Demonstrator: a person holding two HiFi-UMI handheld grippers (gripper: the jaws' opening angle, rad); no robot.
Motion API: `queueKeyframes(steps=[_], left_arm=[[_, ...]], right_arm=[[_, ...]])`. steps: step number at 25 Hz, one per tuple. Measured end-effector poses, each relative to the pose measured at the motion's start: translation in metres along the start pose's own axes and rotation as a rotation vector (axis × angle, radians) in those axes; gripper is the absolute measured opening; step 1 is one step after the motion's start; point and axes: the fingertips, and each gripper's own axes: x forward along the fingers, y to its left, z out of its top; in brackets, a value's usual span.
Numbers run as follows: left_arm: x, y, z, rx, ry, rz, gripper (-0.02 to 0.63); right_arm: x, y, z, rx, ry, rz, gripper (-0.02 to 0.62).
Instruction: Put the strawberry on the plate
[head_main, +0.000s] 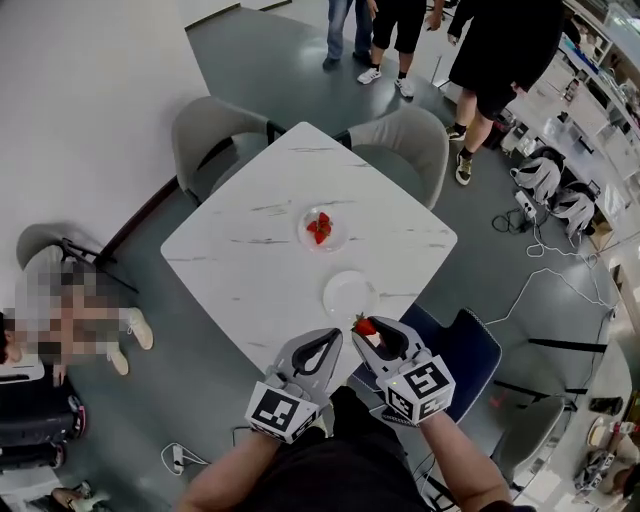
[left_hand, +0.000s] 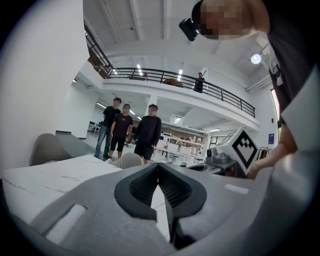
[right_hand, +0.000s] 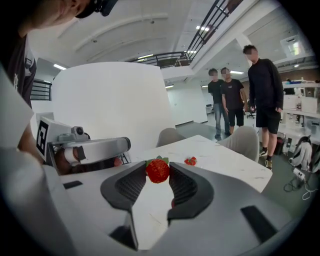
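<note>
1. The table (head_main: 250, 250) is a white square top with faint grey veins. It stands corner-on to the person.
2. Two plates lie near its middle. The far plate (head_main: 303, 232) holds a few red berries (head_main: 320, 229). The empty plate (head_main: 348, 293) lies nearer, close to the table's near edge.
3. The right tool (head_main: 368, 330) grips the strawberry (head_main: 366, 325) between its jaw tips. The fruit hangs in the air over the table's near edge, just short of the empty plate.
4. The left tool (head_main: 330, 338) is just beside the right one, with its jaws together and nothing between them.
5. Two grey chairs are tucked in at the far sides, one on the left (head_main: 205, 130) and one on the right (head_main: 415, 135). A blue chair (head_main: 465, 345) stands at the near right side.
6. The floor (head_main: 500, 270) is dark grey, and white cables (head_main: 545, 250) trail across it to the right. A curved white wall (head_main: 90, 100) fills the left.
7. Several people (head_main: 500, 40) stand beyond the table. Another person (head_main: 70, 310) sits low at the left.
8. Benches with gear (head_main: 590, 90) line the right side, and grey bags (head_main: 540, 175) sit on the floor before them.
9. The left gripper view shows a high white hall. A railed balcony (left_hand: 175, 80) runs across it, strip lights hang above, and one person (left_hand: 200, 82) stands at the rail.
</note>
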Motion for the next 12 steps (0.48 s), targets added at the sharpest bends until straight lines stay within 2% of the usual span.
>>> queueKeyframes(steps=[8,12], left_arm=[[0.043,0.041,-0.034,-0.039,0.078,0.069,0.009],[0.056,0.054,-0.050,-0.045,0.123,0.076,0.009]], right_arm=[[0.066,-0.064,-0.057,-0.068,0.175,-0.010,0.146],[0.095,-0.085,-0.084,-0.105,0.273,-0.017,0.146]])
